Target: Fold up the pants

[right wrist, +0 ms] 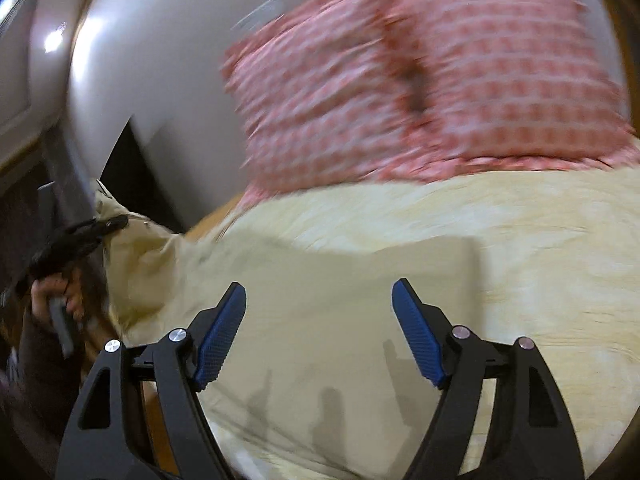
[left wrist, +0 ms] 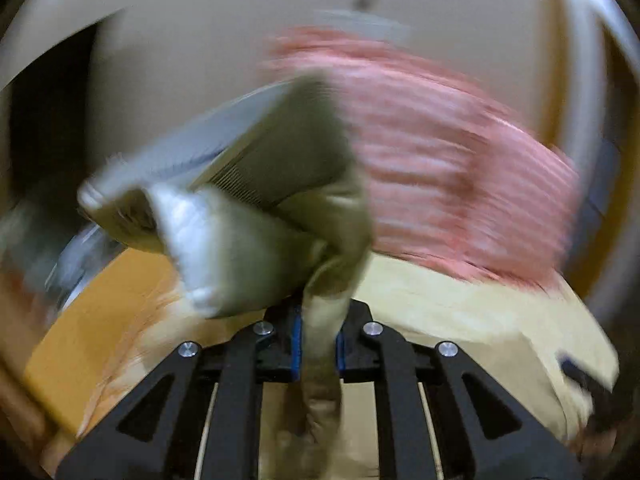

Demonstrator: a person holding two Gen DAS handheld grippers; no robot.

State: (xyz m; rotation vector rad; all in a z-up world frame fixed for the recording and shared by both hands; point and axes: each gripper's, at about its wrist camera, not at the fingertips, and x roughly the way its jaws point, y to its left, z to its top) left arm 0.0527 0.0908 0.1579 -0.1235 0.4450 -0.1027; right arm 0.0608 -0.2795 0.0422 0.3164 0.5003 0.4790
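Your left gripper [left wrist: 319, 350] pinches a bunched fold of the olive-khaki pants [left wrist: 280, 208], its blue ribbed pads pressed against the cloth on both sides. The pants hang lifted above the bed, their soft fabric fanned out and smeared by motion blur. Your right gripper [right wrist: 319, 332] stands spread wide, its blue textured pads [right wrist: 222, 336] apart over the pale yellow bedspread [right wrist: 520, 264], holding nothing. Two plump pillows [right wrist: 500, 76] in a red-and-white checked print lean against the smooth cream headboard [right wrist: 160, 60]. At the right wrist view's left edge, pants cloth [right wrist: 132, 248] drapes beside your left hand [right wrist: 60, 292].
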